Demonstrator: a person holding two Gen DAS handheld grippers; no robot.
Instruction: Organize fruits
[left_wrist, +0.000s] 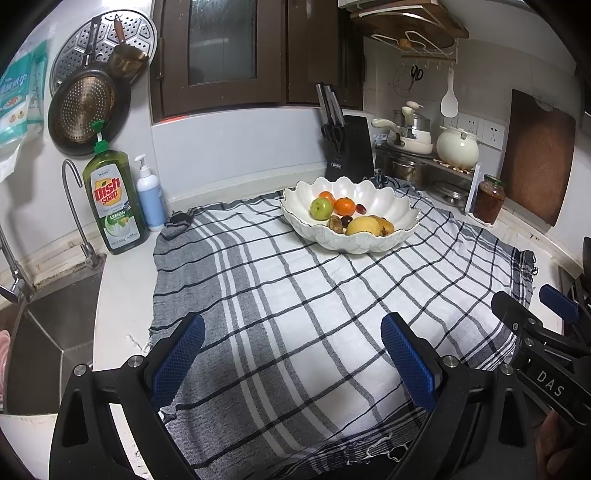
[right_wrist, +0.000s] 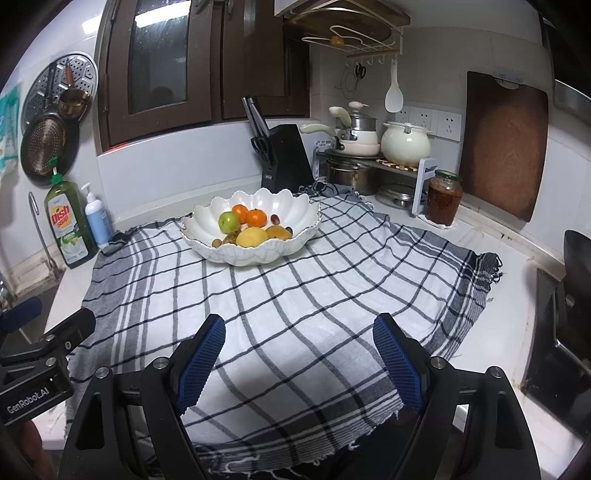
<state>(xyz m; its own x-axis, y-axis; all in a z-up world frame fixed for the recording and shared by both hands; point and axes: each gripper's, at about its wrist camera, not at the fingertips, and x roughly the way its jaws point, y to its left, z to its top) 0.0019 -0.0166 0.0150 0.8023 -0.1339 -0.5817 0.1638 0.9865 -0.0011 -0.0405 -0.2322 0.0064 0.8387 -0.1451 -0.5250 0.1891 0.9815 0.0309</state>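
Note:
A white scalloped bowl (left_wrist: 369, 195) stands at the far side of a checked cloth (left_wrist: 314, 314). It holds a green apple (left_wrist: 320, 208), two oranges (left_wrist: 344, 205), a yellow fruit (left_wrist: 364, 226), a brownish pear (left_wrist: 384, 225) and small dark fruits. The bowl (right_wrist: 291, 206) also shows in the right wrist view, with the apple (right_wrist: 229, 221) and oranges (right_wrist: 256, 217). My left gripper (left_wrist: 293, 354) is open and empty over the near cloth. My right gripper (right_wrist: 299, 354) is open and empty beside it, and shows at the right of the left wrist view (left_wrist: 535, 306).
A sink (left_wrist: 48, 332) and tap (left_wrist: 75, 206) lie left, with a dish soap bottle (left_wrist: 112, 199) and pump bottle (left_wrist: 149, 195). A knife block (left_wrist: 349, 147), pots on a rack (left_wrist: 424, 147), a jar (left_wrist: 488, 199) and a cutting board (left_wrist: 539, 155) line the back. A stove (right_wrist: 565, 325) is right.

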